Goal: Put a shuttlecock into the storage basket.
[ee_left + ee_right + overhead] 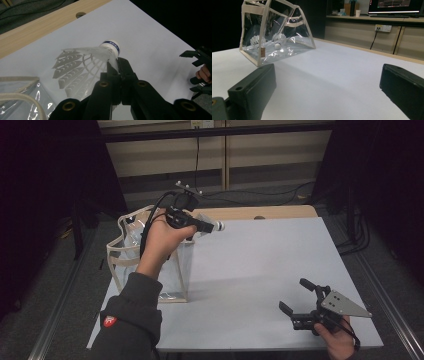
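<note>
White tabletop, dim room, clear bag at the left.

Above the clear bag [145, 255], the left gripper [212, 226] pinches a shuttlecock [100, 53] by its skirt; on the right, the right gripper [297, 297] rests low with jaws wide apart, holding nothing.

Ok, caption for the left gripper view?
Left gripper pinching a white shuttlecock above the table, clear bag just below.

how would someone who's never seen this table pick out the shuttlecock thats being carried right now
Start at the clear bag with cream trim on the white table's left side. Above it the left gripper pinches a white shuttlecock by its skirt. Unlike the two shuttlecocks inside the bag, it hangs in the air, blue-banded cork outward.
</note>
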`<state>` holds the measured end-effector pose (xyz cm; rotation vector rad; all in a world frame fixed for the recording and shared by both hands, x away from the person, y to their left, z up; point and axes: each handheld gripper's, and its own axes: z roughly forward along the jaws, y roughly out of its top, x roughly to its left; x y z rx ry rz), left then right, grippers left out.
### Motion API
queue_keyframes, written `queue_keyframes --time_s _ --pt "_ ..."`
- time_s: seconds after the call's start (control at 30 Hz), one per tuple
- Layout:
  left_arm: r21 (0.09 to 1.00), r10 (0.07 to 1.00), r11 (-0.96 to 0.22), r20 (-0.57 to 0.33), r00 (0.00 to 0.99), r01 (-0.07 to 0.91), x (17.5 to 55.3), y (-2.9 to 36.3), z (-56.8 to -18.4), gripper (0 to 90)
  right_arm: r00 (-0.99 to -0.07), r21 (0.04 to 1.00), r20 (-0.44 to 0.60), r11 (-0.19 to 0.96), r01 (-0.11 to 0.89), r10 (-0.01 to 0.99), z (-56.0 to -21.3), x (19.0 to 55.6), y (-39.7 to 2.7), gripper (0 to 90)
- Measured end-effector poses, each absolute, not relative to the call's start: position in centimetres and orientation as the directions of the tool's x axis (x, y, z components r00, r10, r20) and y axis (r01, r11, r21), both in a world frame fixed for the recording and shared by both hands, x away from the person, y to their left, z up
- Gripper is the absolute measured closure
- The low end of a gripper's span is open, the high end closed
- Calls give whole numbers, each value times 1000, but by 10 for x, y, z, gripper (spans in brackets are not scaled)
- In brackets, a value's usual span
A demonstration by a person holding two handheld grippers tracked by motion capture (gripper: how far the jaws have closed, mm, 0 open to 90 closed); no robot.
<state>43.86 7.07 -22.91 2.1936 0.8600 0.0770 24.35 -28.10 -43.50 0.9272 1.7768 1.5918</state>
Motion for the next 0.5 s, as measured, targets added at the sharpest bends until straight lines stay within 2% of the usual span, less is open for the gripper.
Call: queue_keyframes --time_s 0.5 --pt "684 620 -476 -185 763 553 437 80 -219 894 -594 992 32 48 118 804 -435 244 -281 3"
